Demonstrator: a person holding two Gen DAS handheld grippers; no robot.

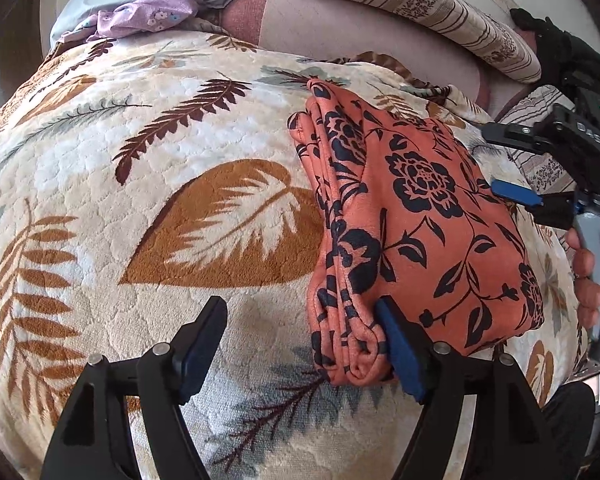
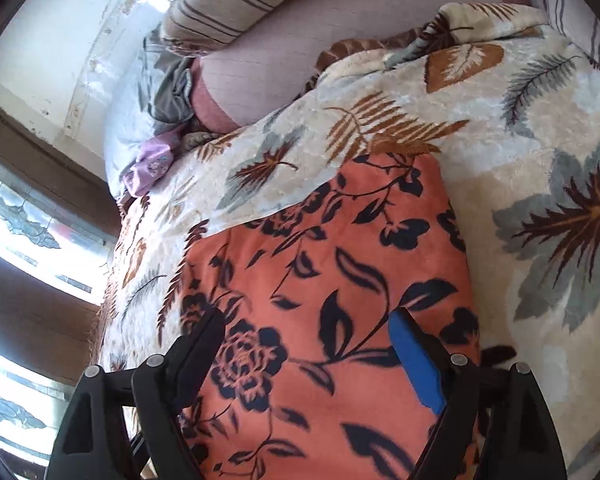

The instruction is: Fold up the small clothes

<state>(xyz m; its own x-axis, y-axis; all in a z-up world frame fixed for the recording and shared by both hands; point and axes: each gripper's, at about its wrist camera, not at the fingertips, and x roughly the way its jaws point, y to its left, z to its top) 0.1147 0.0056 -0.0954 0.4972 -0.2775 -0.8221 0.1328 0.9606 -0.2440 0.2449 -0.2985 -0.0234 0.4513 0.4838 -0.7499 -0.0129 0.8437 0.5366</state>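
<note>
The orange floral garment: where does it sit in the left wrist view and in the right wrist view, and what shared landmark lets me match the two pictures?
Left wrist view: the folded orange floral garment lies right of centre, its layered edges facing left.
Right wrist view: it fills the lower centre, between the open right gripper's fingers.
Shared landmark: the purple flowered cloth at the leaf-print blanket's far edge.

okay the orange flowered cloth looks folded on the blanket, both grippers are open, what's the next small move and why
Probably lift both grippers clear. The orange floral garment already lies folded in stacked layers on the leaf blanket; the left gripper and right gripper are open, gripping nothing, so backing off shouldn't disturb it.
</note>
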